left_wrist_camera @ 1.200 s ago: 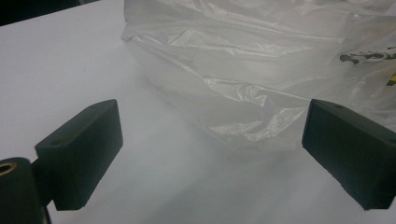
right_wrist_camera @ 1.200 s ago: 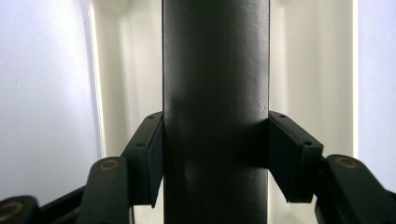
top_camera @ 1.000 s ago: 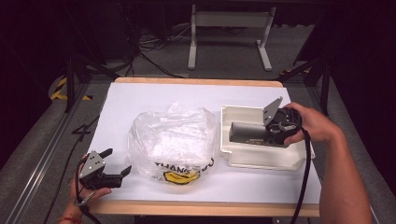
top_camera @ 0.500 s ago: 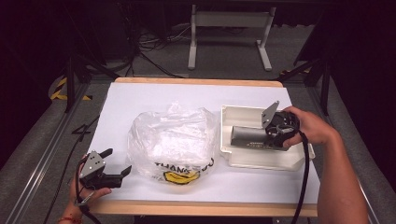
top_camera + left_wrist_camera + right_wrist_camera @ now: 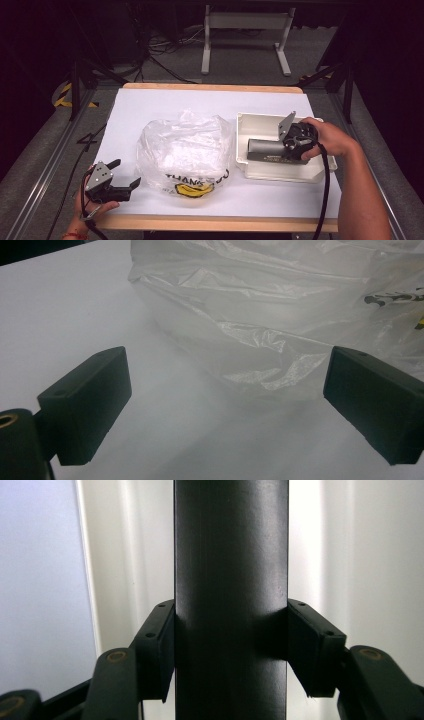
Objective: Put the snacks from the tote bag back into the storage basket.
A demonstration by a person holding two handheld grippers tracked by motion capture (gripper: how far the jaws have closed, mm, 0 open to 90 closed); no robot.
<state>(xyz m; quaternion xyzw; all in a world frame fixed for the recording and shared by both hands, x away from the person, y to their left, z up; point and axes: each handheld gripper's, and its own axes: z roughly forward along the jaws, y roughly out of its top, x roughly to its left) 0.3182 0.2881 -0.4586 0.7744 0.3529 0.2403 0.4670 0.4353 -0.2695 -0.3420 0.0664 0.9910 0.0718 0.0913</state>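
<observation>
Two claws: one in each hand, over a white-covered table (image 5: 150,107).
Left claw (image 5: 125,175): at 7 o'clock of the table, near the front edge; its jaws stand wide apart with nothing between them, aimed toward 3 o'clock at the bag.
Left claw's own view: the black pads (image 5: 85,402) sit low over the white surface, apart from the crinkled plastic ahead.
Plastic bag (image 5: 185,150): clear, crumpled, at the table's centre, with yellow and black print along its near edge; just beside the tray.
Right claw (image 5: 272,150): at 3 o'clock, closed on a dark tube.
Dark tube (image 5: 230,580): clamped between both pads, lying over the tray and pointing toward 9 o'clock.
Tray (image 5: 260,122): white, shallow, at 3 o'clock of the bag.
</observation>
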